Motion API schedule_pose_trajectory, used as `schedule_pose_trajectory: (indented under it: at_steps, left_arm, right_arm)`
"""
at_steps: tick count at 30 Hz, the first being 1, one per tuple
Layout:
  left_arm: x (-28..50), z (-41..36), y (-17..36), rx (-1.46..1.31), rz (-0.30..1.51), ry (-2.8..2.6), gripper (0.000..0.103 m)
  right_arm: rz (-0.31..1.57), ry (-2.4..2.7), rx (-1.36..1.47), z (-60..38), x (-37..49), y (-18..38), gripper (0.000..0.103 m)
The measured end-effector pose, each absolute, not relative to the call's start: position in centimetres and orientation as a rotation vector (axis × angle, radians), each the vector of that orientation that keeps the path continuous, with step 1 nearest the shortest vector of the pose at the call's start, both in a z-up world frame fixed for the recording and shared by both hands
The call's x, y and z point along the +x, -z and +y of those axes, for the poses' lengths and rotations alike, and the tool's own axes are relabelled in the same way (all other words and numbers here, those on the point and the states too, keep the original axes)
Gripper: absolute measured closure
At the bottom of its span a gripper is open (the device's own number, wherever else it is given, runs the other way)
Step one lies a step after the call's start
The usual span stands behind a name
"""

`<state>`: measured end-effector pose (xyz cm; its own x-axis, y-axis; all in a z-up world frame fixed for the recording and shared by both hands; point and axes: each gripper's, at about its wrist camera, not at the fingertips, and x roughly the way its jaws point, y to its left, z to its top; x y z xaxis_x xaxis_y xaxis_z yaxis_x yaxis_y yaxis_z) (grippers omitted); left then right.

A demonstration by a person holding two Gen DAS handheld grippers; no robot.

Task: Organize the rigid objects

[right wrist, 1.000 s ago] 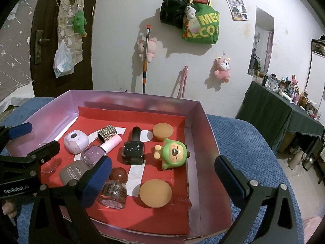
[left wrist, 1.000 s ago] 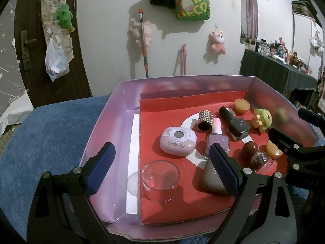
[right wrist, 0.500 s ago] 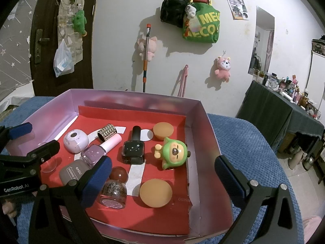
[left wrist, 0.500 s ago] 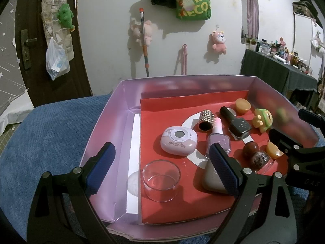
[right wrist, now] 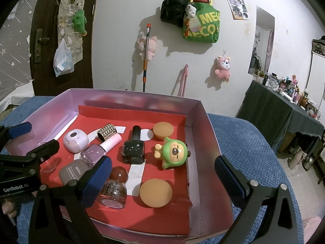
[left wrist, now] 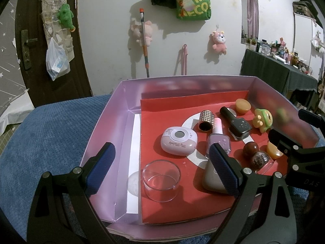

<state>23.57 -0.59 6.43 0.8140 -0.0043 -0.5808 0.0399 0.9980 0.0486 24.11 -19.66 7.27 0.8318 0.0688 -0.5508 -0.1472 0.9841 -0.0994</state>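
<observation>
Nothing has shifted: left claw and right claw both stay wide apart, empty, the glass cup between the left's pads.

1. "My Melody" on the pale purple case in the box.
2. "GenRobot.AI" on the left gripper.
3. "OVOU" on the grey compact beside that case.
4. "MEC… ECO" on the green bag above the box.
</observation>
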Motion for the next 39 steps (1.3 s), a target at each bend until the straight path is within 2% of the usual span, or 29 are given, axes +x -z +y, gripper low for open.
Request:
schedule_pose_trajectory:
  at_steps: [39]
  left_arm:
    - [23.26,-0.57,-6.72,0.060,0.595,0.014,0.008]
  right_arm:
    - [0.580,-0.118,-0.138,-19.65,24.09,-7.25,0.000]
